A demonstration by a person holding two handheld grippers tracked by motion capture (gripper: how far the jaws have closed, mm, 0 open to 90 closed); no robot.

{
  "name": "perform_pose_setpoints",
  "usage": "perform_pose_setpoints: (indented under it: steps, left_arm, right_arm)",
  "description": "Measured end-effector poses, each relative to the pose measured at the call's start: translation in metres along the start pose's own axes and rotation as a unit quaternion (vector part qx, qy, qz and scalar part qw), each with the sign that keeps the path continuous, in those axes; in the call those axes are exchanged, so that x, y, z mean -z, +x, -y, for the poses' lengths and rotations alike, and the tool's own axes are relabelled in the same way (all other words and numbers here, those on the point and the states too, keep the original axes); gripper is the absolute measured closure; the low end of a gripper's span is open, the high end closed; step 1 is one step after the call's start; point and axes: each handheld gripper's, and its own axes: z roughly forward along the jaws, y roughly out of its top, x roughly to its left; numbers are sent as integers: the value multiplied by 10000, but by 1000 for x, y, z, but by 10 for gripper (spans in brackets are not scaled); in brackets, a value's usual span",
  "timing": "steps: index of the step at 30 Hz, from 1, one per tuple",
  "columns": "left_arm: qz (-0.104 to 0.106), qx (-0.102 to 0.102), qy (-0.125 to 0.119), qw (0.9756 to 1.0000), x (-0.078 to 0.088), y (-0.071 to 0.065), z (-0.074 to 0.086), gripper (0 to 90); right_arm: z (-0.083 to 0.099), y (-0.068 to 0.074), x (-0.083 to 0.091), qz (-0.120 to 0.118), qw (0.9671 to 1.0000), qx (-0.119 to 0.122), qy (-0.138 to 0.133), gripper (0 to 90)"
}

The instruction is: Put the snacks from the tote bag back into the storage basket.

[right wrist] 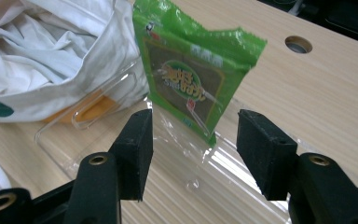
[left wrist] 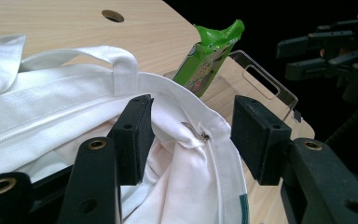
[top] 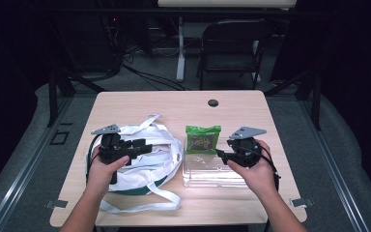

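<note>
Left gripper (top: 142, 145) gapes level over the white bag (top: 159, 154); right gripper (top: 222, 155) open, empty, facing the green packet (top: 202, 138)

One overhead cam, two gripper cams close in.
High view looks forward and down on your counter (top: 125, 104); your gripper views sit low and near, facing across it. All three share the green packet (top: 202, 137) and white bag (top: 140, 159).

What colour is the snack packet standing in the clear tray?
Bright green, with a darker printed panel on the snack packet; the right gripper view shows it best.
</note>
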Motion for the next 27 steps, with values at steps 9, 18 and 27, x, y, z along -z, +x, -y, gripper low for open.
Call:
perform_pose_setpoints:
  steps: [9, 18, 27]
  left_arm:
    - [-21, 10, 0, 10000, 0, 2, 0, 483]
    - [-41, 64, 35, 10000, 0, 4, 1, 491]
    - [-98, 61, 57, 9999, -1, 5, 2, 491]
  right_arm:
    - [32, 7, 10, 135, 9999, -30, -44, 460]
    - [59, 10, 19, 162, 9997, -30, -169, 485]
    - [85, 3, 18, 207, 9979, -345, -516, 498]
